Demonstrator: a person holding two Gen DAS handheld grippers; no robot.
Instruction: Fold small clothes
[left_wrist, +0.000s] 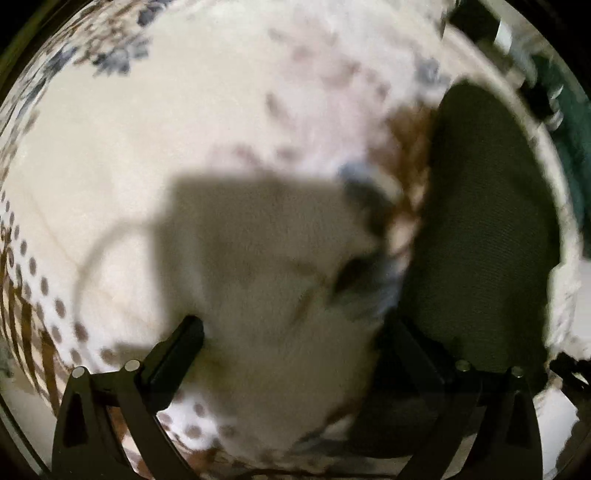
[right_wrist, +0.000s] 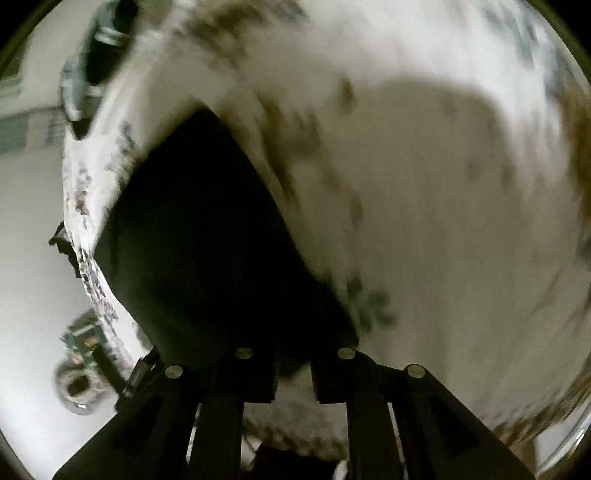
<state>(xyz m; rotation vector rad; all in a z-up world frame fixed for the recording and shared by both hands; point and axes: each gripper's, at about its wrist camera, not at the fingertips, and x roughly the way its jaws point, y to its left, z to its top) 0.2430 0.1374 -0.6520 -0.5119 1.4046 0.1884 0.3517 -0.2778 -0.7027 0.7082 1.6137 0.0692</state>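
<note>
A dark green garment (left_wrist: 480, 221) lies flat on a white patterned bedspread (left_wrist: 110, 147), near its right edge. My left gripper (left_wrist: 291, 347) points down over the bedspread, open wide, nothing between its fingers. Its right finger is over the garment's near left edge. In the right wrist view the same dark garment (right_wrist: 203, 240) fills the left middle. The right gripper (right_wrist: 293, 369) is at the garment's near edge, jaws narrow with a small gap. A dark bit of fabric sits at the tips. Blur hides whether the pads press on it.
The bedspread (right_wrist: 443, 221) has brown and blue flower prints and dotted borders. Its edge runs just beyond the garment, with pale floor past it. A round object (right_wrist: 77, 387) and other clutter lie on the floor. Something teal (left_wrist: 569, 122) shows past the bed.
</note>
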